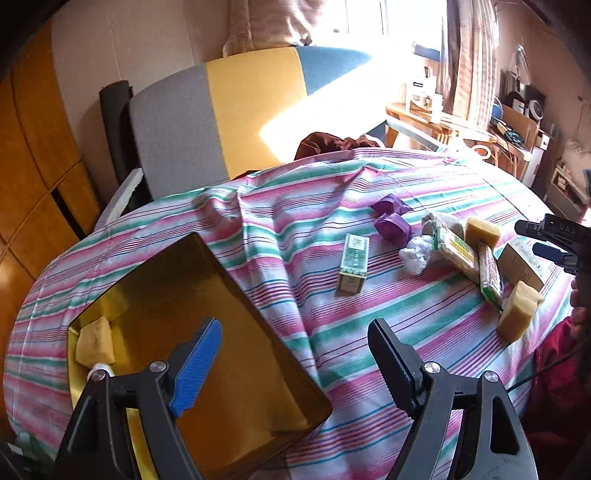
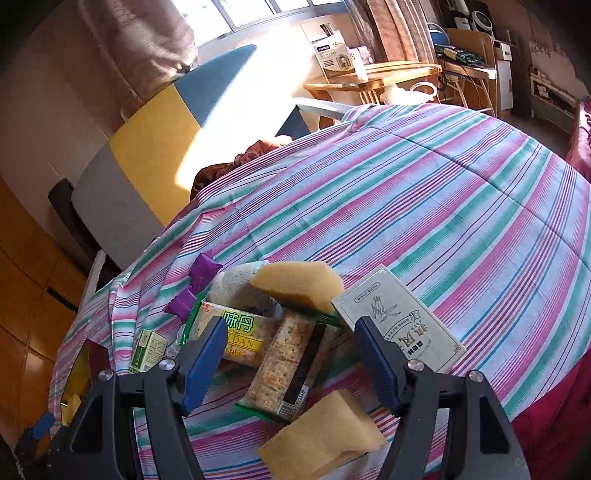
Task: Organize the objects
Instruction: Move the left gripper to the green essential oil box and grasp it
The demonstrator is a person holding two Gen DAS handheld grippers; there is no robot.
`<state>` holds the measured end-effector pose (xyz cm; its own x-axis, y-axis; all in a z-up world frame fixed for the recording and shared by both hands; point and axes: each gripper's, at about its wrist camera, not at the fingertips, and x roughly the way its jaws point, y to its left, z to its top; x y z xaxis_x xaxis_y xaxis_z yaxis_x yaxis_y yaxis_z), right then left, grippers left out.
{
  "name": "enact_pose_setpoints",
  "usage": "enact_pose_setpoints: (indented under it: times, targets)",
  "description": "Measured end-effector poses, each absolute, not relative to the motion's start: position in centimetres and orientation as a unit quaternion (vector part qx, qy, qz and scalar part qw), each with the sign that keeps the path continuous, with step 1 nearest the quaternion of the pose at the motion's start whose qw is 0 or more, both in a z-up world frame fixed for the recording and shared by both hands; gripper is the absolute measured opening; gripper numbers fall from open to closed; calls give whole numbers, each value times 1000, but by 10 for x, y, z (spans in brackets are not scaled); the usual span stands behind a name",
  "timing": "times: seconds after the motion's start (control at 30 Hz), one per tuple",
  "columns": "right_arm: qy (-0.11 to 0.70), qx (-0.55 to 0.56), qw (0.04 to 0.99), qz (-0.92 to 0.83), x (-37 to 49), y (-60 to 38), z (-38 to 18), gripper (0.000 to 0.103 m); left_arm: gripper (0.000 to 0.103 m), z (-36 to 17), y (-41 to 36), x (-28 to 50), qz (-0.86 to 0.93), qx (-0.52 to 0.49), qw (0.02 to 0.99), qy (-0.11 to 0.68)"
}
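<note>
The cracker packet point(image 2: 284, 365) is lying between the two sponge blocks, just beside the white card box point(image 2: 399, 321). Probably light, crinkly and breakable, so it's best pinched gently across the short sides. The right gripper point(image 2: 291, 358) is held open right above it, nothing gripped; the left gripper point(image 1: 295, 365) is open too, over the yellow tray point(image 1: 221, 332).

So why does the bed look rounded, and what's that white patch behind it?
Left wrist view: the fisheye lens bows the striped sheet; sunlight from the window washes out the headboard. Right wrist view: same bulge and glare, dark corners.
</note>
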<state>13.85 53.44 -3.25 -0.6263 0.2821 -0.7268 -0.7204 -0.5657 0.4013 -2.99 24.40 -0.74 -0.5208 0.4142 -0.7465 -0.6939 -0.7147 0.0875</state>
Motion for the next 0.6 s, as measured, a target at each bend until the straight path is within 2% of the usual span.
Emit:
enact_pose_setpoints:
  times: [0.37, 0.6]
  targets:
    - [384, -290, 283, 830, 144, 538, -31, 72, 71, -56, 336, -82, 809, -414, 337, 246]
    - [411, -282, 283, 820, 148, 549, -37, 72, 71, -82, 372, -103, 795, -434, 329, 267]
